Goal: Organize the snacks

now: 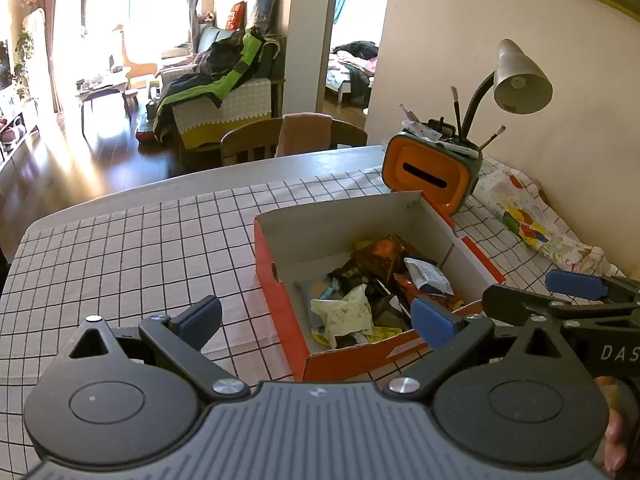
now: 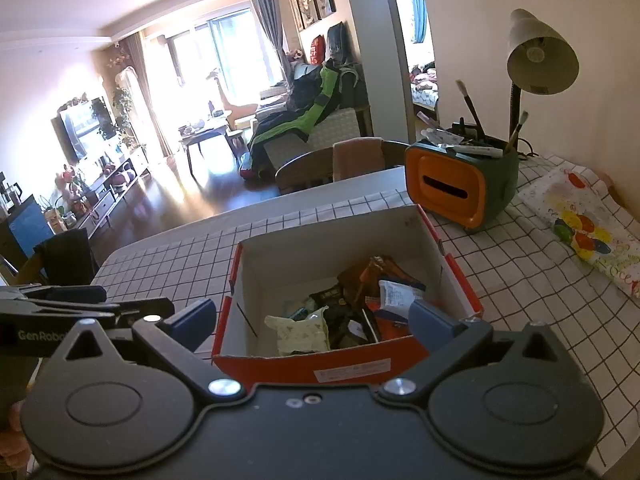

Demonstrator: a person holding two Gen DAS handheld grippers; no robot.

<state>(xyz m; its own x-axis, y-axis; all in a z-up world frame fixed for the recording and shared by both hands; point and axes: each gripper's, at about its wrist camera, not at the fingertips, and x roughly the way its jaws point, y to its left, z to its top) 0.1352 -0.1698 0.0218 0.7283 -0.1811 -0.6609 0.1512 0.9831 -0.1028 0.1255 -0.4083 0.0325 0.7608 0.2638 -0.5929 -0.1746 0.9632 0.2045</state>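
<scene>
Snacks [image 2: 352,312] fill an orange box [image 2: 320,364] on the checked desk [image 1: 120,248]. Left gripper [image 1: 316,320] and right gripper [image 2: 312,320] hover beside it, fingers spread apart and empty.

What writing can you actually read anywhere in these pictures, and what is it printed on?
"DAS": white letters on the right gripper body, cut off at the picture's edge.
"GenRobo": white letters on the left gripper body, cut off behind the other tool.
White label on the orange box: too small to read.
Snack packets in the box: print blurred, unreadable.
Colourful cloth: lettering unreadable.
</scene>
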